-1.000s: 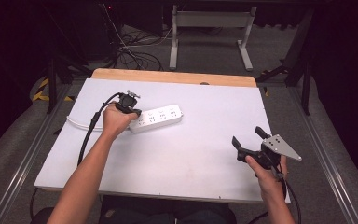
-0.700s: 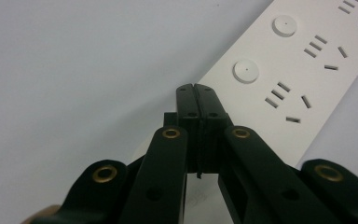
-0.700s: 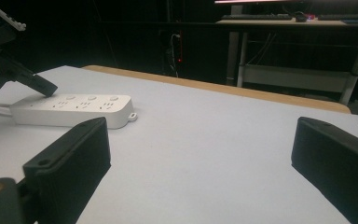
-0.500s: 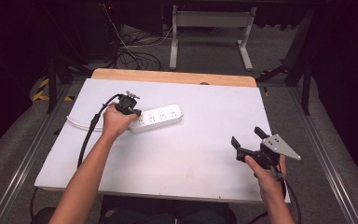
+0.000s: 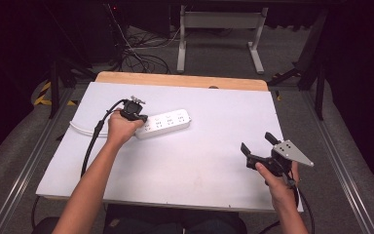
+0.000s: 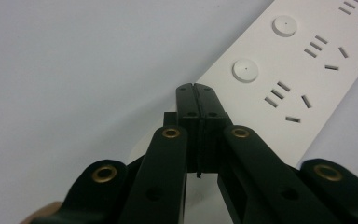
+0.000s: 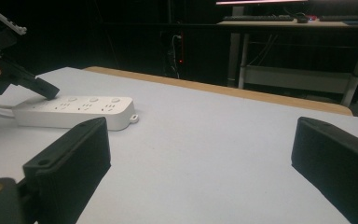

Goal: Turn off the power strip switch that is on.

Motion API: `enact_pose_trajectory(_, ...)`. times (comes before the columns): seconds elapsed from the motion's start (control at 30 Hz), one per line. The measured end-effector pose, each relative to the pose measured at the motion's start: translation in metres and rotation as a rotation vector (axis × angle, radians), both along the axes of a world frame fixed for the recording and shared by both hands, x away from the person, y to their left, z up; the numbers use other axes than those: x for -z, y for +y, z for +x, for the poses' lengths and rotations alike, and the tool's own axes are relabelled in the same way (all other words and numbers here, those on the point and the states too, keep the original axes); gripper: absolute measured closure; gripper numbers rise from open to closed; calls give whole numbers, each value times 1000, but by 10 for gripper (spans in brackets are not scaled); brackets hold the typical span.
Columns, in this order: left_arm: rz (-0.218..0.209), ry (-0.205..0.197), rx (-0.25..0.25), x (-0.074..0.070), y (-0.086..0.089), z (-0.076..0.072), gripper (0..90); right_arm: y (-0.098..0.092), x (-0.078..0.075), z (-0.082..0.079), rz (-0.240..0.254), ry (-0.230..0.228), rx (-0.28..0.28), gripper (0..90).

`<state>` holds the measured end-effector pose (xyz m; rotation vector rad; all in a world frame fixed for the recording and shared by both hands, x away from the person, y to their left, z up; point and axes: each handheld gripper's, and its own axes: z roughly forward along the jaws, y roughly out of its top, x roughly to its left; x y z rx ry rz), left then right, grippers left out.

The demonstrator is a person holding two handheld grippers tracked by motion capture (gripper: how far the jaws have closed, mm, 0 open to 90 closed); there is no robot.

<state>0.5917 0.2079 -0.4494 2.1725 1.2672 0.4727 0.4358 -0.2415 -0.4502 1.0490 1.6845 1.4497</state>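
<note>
1. White matte tabletop (image 5: 185, 161) with a wooden strip along the far edge, in a dark room with cables on the floor.
2. No readable writing anywhere.
3. Glossy white power strip (image 5: 168, 123) lies left of centre, with round buttons.
4. Left gripper (image 5: 135, 116) is pressed together, tips at the strip's end button; right gripper (image 5: 259, 146) is spread wide, well apart.

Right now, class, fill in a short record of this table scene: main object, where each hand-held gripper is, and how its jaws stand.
Main object: white power strip lying flat on the white table
Left hand-held gripper: jaws shut, tips on the strip near a round button
Right hand-held gripper: jaws open, nothing between them, apart from the strip
Strip cord: trails left
</note>
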Motion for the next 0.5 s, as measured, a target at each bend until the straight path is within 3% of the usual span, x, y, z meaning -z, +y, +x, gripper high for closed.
enact_pose_trajectory(0.1, 9, -2, 3, 0, -1, 0, 900, 1, -1, -1, -2, -1, 0, 50)
enact_pose_trajectory(0.23, -44, -2, -24, 2, 2, 0, 900, 1, -1, -1, -1, -2, -2, 50)
enact_pose_trajectory(0.5, -9, -14, -27, 2, -2, -1, 900, 1, 0, -1, -3, 1, -3, 50)
